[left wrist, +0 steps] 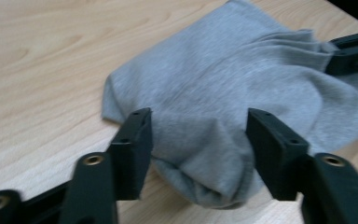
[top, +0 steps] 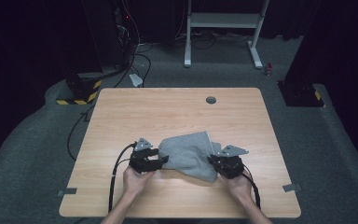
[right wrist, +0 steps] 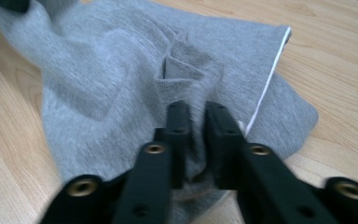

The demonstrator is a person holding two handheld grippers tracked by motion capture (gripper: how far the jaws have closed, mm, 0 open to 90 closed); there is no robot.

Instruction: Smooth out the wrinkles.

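Note:
A crumpled grey cloth (top: 189, 154) lies on the wooden table (top: 177, 107), near its front edge. My left gripper (top: 164, 161) sits at the cloth's left end, held by a hand. In the left gripper view this gripper (left wrist: 198, 135) is open, its jaws standing wide on either side of a thick fold of the cloth (left wrist: 223, 84) without pressing it. My right gripper (top: 212, 161) is at the cloth's right end. In the right gripper view its jaws (right wrist: 197, 126) are close together with a bunched fold of the cloth (right wrist: 121, 70) pinched between them. A white hem edge (right wrist: 270, 74) runs beside it.
A round grey grommet (top: 210, 100) sits at the table's far edge. Bare wood surrounds the cloth on all sides. Beyond the table are a white metal stand (top: 223, 21), floor cables (top: 140, 60) and a black-and-yellow striped base (top: 79, 95).

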